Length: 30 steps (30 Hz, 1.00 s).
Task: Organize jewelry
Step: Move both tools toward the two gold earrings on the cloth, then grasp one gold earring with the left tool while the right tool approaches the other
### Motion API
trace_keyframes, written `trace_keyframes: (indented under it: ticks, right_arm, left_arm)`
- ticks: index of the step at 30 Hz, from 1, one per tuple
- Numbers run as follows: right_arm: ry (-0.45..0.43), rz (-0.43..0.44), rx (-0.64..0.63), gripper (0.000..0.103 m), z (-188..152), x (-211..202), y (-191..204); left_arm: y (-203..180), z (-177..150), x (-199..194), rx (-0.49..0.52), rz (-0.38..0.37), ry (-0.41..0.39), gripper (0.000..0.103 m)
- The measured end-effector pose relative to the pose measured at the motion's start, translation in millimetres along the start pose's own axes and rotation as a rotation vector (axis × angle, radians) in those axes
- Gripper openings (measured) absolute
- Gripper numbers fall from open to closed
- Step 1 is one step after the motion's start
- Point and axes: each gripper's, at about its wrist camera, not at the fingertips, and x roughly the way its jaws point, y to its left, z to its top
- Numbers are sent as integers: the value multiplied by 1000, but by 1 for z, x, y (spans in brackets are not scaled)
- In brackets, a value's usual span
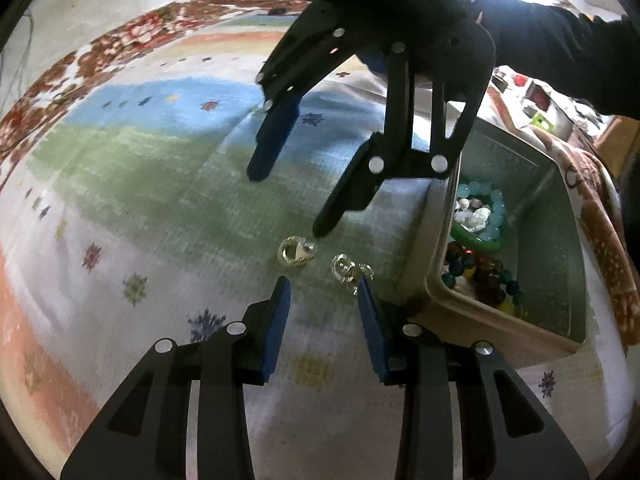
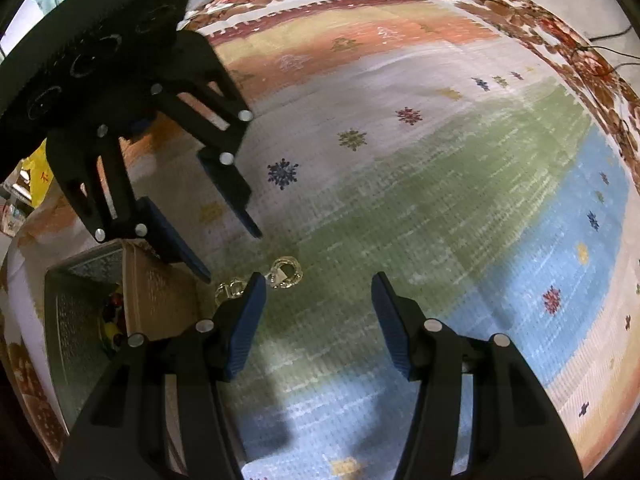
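Two small gold-and-silver jewelry pieces lie on the rug's green band: one piece (image 1: pixel 296 252) (image 2: pixel 286 272) and a second (image 1: pixel 350 272) (image 2: pixel 230 290) closer to the box. My left gripper (image 1: pixel 322 284) (image 2: pixel 230 256) hangs just over them, open, nothing between its blue pads; the second piece sits by its right fingertip. My right gripper (image 1: pixel 287 204) (image 2: pixel 318 278) comes from the opposite side, open wider and empty, one fingertip close above the first piece. A beige box (image 1: pixel 424 264) (image 2: pixel 156 292) beside them holds beaded bracelets (image 1: pixel 480 216).
A patterned rug (image 1: pixel 140 168) (image 2: pixel 440 200) with green, blue, white and orange bands covers the floor. A person's dark sleeve (image 1: pixel 560 52) holds the right gripper. Clutter (image 1: pixel 536 100) stands beyond the box. Cables (image 2: pixel 600 44) run past the rug's floral border.
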Motion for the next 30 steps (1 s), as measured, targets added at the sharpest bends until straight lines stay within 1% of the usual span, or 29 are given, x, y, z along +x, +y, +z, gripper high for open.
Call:
trace_keyframes:
  ticks: [1, 2, 3, 8, 15, 18, 20, 23, 28, 30]
  right_arm:
    - [4, -3, -10, 56, 1, 1, 1]
    - [3, -4, -15, 56, 1, 2, 1]
    - [5, -1, -17, 56, 2, 2, 1]
    - [29, 6, -33, 56, 0, 8, -1]
    - [31, 18, -47, 54, 2, 16, 3]
    - [33, 14, -60, 47, 5, 18, 3]
    - [34, 4, -58, 35, 6, 20, 2]
    - [34, 1, -53, 25, 6, 19, 0]
    - [23, -14, -50, 13, 5, 18, 1]
    - [17, -20, -59, 12, 6, 17, 3]
  left_arm:
    - [1, 1, 2, 4, -9, 1, 33]
    - [2, 2, 5, 6, -26, 5, 29]
    - [3, 2, 7, 7, -52, 13, 27]
    - [-1, 3, 11, 34, -78, 9, 20]
    - [0, 7, 16, 76, -68, 15, 20]
    - [0, 5, 16, 81, -68, 10, 20]
    - [2, 4, 17, 75, -70, 5, 18]
    - [1, 2, 16, 65, -68, -2, 16]
    - [-3, 2, 14, 70, -32, 0, 15]
    - [-3, 0, 10, 65, -14, -2, 15]
